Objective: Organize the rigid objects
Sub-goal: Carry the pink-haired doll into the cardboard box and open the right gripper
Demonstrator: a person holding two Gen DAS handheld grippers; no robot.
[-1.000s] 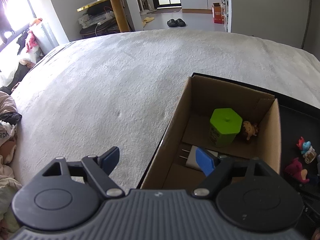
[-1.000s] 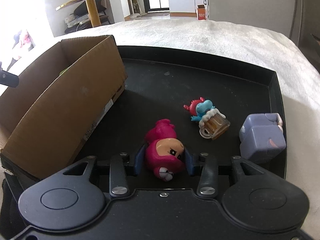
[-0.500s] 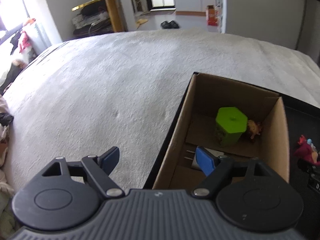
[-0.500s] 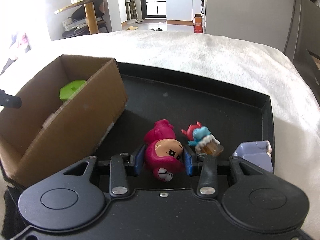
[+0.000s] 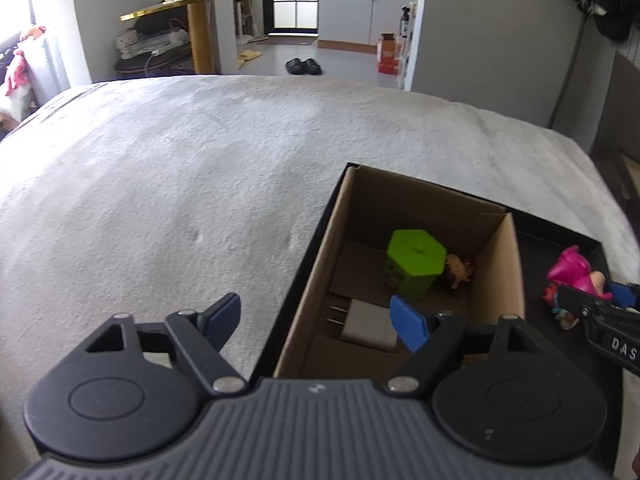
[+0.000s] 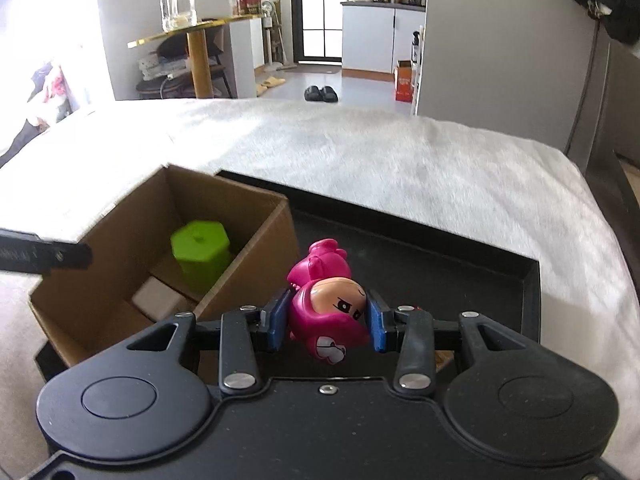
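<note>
My right gripper (image 6: 328, 304) is shut on a pink toy figure (image 6: 328, 300), held head-down in the air over the black tray (image 6: 440, 256), just right of the open cardboard box (image 6: 248, 276). In the left wrist view the figure (image 5: 572, 270) and right gripper (image 5: 592, 304) show past the box's right wall (image 5: 500, 280). Inside the box are a green hexagonal container (image 5: 414, 264), a white charger (image 5: 368, 322) and a small brown figure (image 5: 458, 270). My left gripper (image 5: 316, 308) straddles the box's left wall. Its jaws are closing, and the pads touch nothing.
A small red-and-blue toy (image 5: 560, 312) lies on the tray under the right gripper. The tray and box rest on a white fuzzy bed cover (image 5: 200, 200). Beyond the bed are a gold-topped table (image 6: 196, 28), black slippers (image 6: 320, 94) and an orange carton (image 6: 403, 80).
The right gripper has risen off the tray with the pink figure and come closer to the box. The left view has tilted up a little; the other tray toys have dropped out of the right view.
</note>
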